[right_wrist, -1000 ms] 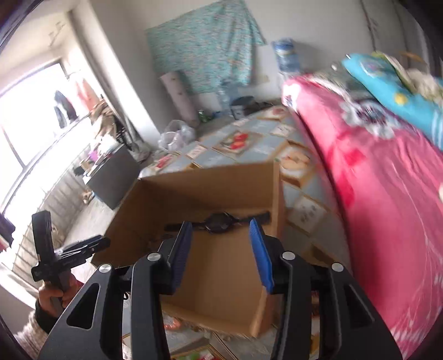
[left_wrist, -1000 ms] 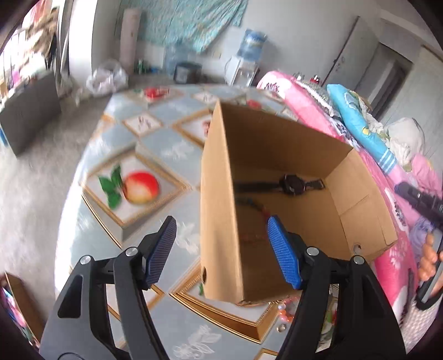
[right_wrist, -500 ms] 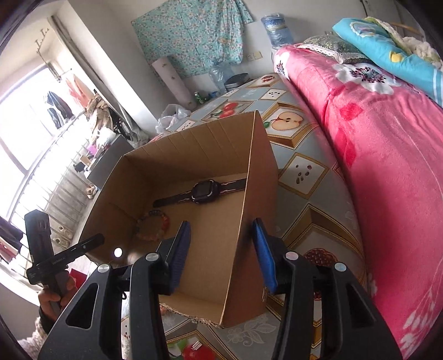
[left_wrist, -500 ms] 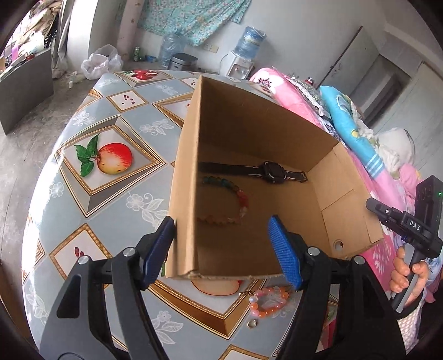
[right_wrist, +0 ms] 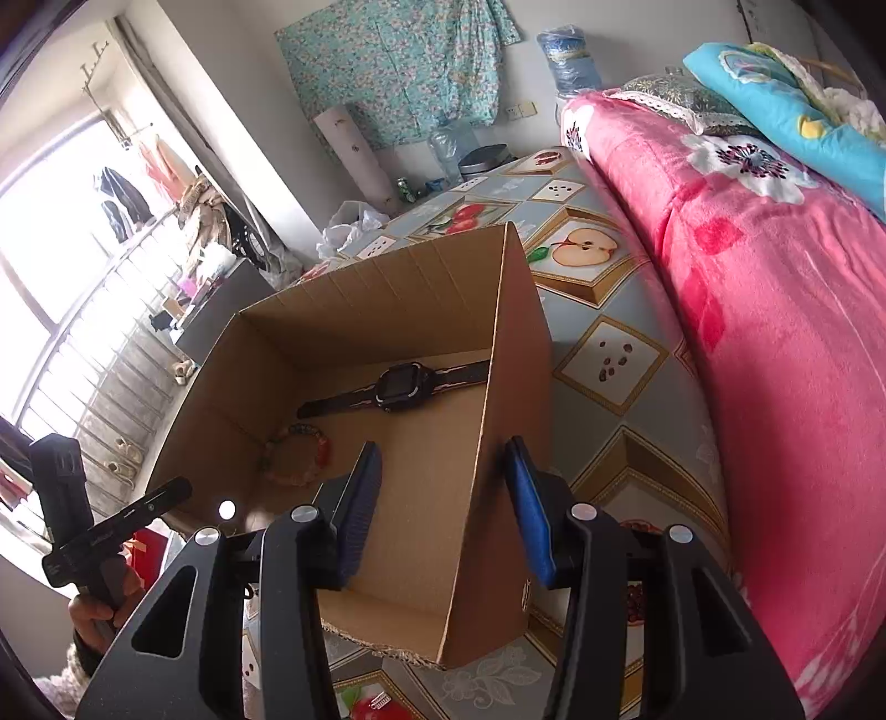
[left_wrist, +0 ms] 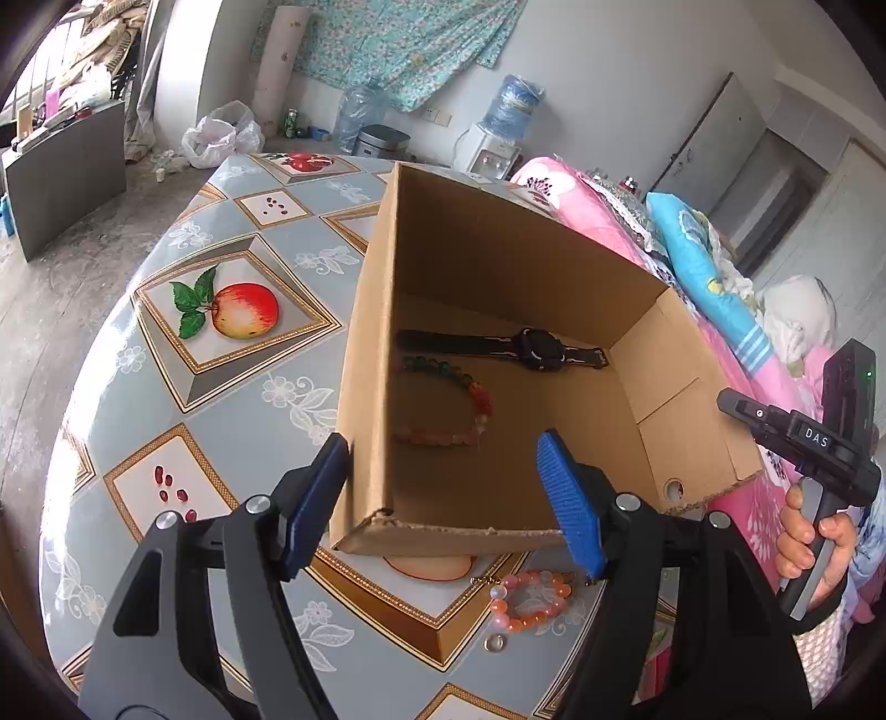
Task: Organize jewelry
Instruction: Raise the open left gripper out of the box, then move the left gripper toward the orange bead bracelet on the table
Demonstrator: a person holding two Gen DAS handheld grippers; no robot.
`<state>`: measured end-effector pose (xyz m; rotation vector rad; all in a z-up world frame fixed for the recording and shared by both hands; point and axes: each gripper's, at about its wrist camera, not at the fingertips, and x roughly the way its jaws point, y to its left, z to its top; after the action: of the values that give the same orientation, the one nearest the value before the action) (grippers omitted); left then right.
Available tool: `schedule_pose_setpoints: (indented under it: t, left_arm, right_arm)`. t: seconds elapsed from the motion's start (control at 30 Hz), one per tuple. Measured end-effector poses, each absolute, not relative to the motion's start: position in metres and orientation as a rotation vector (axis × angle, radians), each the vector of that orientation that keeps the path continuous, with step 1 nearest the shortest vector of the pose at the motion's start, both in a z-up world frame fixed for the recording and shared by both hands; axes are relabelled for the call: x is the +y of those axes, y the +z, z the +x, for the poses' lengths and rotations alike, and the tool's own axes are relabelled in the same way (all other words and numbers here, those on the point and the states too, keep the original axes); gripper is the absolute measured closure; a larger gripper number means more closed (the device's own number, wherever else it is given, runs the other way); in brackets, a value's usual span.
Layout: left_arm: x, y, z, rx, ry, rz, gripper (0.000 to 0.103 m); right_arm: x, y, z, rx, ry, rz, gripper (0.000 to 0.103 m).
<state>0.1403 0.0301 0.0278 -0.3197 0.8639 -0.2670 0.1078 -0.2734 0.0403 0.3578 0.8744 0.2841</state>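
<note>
left wrist view: left gripper [left_wrist: 446, 495] angled down, jaws wide apart astride the cardboard box's [left_wrist: 498, 243] near left corner, gripping nothing; black watch [left_wrist: 534, 349] lies flat inside, strap running left-right, beaded bracelet [left_wrist: 459, 410] beside it, pink bead bracelet [left_wrist: 529, 595] on the tablecloth [left_wrist: 138, 387]. right wrist view: right gripper [right_wrist: 443, 507] angled down, jaws parted either side of the box's right wall, pads apart from it.

bright window [right_wrist: 33, 266], pale wall [left_wrist: 609, 66], floral cloth [left_wrist: 404, 44], pink bed [right_wrist: 775, 332].
</note>
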Motion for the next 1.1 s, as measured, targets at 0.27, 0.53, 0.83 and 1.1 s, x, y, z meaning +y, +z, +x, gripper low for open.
schedule_pose_setpoints:
  t: [0.27, 0.53, 0.83, 1.1]
  left_arm:
    - [0.032, 0.028, 0.141, 0.858, -0.265, -0.329, 0.036]
    - [0.038, 0.045, 0.123, 0.745, -0.263, -0.262, 0.033]
    - [0.057, 0.044, 0.071, 0.667, -0.249, -0.157, 0.019]
    - [0.037, -0.014, 0.059, 0.887, -0.194, 0.033, 0.019]
  right_arm:
    - [-0.272, 0.039, 0.111, 0.866, 0.287, 0.355, 0.057]
    - [-0.282, 0.059, 0.085, 0.763, 0.231, 0.349, 0.057]
    - [-0.258, 0.055, 0.001, 0.705, 0.158, 0.202, 0.029]
    - [-0.206, -0.014, -0.028, 0.942, 0.144, 0.017, 0.023]
